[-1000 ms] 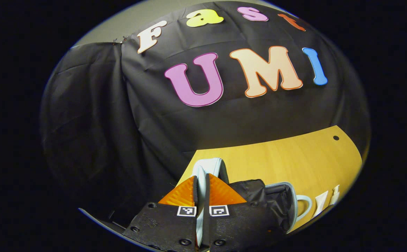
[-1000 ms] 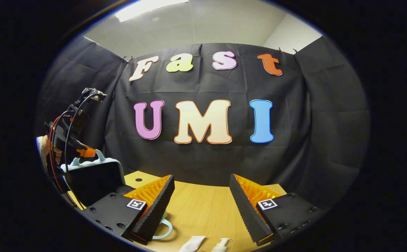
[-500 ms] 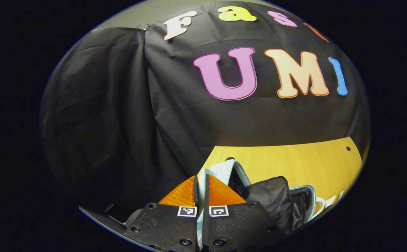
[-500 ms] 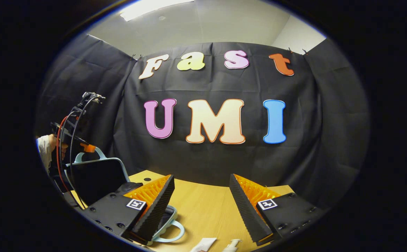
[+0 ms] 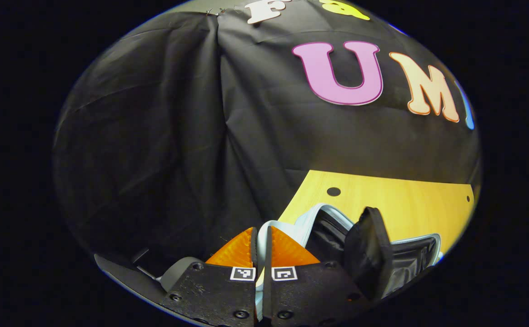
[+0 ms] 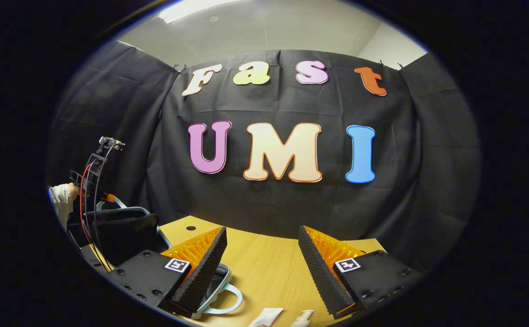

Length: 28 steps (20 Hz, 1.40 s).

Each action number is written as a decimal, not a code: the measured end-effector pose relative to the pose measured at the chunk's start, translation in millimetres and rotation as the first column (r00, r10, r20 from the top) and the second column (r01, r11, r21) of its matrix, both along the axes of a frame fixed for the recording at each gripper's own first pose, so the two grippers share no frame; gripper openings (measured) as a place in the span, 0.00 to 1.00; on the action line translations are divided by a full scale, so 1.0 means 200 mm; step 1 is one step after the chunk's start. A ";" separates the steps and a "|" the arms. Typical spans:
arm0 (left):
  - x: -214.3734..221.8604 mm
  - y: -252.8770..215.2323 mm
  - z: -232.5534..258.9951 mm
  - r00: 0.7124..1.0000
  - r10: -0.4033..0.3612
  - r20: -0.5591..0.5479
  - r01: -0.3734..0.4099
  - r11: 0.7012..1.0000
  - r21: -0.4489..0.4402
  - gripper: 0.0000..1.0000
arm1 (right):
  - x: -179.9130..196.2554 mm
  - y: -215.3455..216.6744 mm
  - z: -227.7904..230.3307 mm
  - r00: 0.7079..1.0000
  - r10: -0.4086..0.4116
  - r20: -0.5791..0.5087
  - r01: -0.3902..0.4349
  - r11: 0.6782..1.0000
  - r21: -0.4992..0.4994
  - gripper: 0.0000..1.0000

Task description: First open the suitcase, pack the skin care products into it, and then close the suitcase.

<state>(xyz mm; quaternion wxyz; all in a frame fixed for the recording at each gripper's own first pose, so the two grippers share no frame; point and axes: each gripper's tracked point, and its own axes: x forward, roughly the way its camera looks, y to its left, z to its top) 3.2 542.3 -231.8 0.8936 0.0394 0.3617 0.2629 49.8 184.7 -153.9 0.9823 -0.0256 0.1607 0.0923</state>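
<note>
In the left gripper view, the left tongs are pressed nearly together, both fingers clamped on the pale blue handle of the suitcase, which shows as a thin light strip between them. Just to the right of these tongs the suitcase stands open: its raised lid, edged in pale blue with dark lining inside, rises right beside the fingers, a dark fabric flap stands up past it, and the lower shell lies farther right on the wooden surface. The surface stretches ahead and to the right of the tongs, with a small round hole in it beyond the lid.

In the right gripper view, the right tongs are spread wide and grip nothing, hanging above the wooden surface, whose bare boards show between the fingers. Far off to their left, the left tongs show at the handle atop the raised lid, a person's hand in a light sleeve behind them, with red and black cables running down. The dark inside of the lid faces the right tongs. The lower shell's pale blue rim and a second looped handle lie on the surface just beside and below the left finger. Below the tongs, between the two fingers, lie a white tube and a white pump bottle, the two side by side near the edge of the view.
</note>
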 end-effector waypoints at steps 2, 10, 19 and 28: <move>-0.02 0.07 -0.10 1.000 0.020 -0.021 -0.020 1.000 -0.013 0.00 | 0.00 0.00 -0.02 1.000 0.000 -0.007 0.000 1.000 -0.024 1.00; -0.12 0.22 -0.60 0.985 0.086 -0.151 -0.100 0.991 -0.085 0.00 | -0.01 0.03 -0.11 0.998 -0.008 -0.061 0.003 0.997 -0.071 1.00; -0.32 0.30 -0.91 0.959 0.089 -0.267 -0.108 0.992 -0.057 0.03 | -0.07 0.01 -0.12 0.996 -0.018 -0.084 0.008 0.994 -0.109 1.00; -0.26 0.35 -0.56 0.982 0.185 -0.038 -0.183 0.982 0.055 1.00 | -0.11 -0.01 -0.08 0.998 0.003 -0.063 -0.009 0.996 -0.094 1.00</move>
